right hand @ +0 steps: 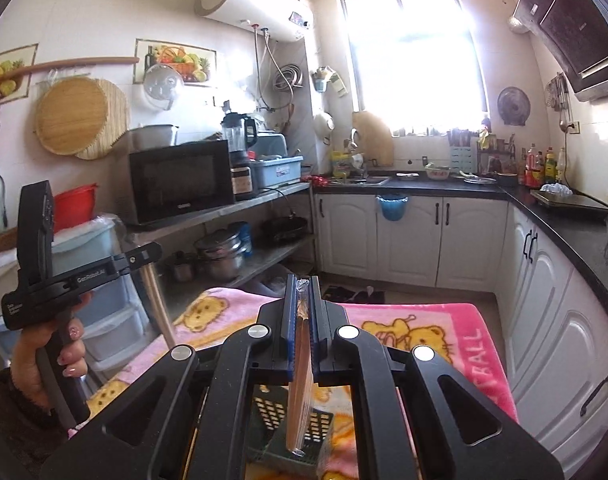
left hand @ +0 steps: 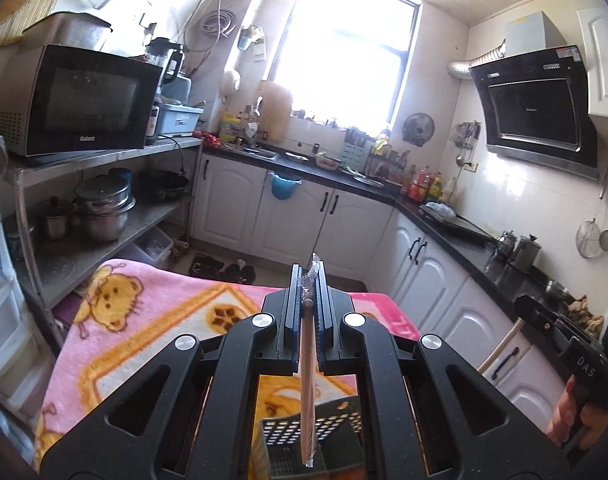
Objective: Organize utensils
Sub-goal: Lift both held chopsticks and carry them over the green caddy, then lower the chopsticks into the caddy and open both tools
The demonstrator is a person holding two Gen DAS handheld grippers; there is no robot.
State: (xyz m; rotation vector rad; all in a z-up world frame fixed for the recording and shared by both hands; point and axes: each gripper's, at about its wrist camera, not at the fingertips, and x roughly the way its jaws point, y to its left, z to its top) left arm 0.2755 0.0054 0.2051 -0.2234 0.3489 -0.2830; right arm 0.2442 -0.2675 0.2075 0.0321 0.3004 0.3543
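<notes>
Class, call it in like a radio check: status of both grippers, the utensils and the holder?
Left gripper shut on wrapped chopsticks. Right gripper shut on second wrapped pair. Both hang above green perforated holder on pink blanket. Nothing in the way.

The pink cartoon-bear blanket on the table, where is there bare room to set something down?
The pink cartoon-bear blanket lies bare along its far edge and right side, toward the white cabinets. The near middle is crowded: the dark green perforated basket sits there, below both grippers' wrapped wooden utensils.
</notes>
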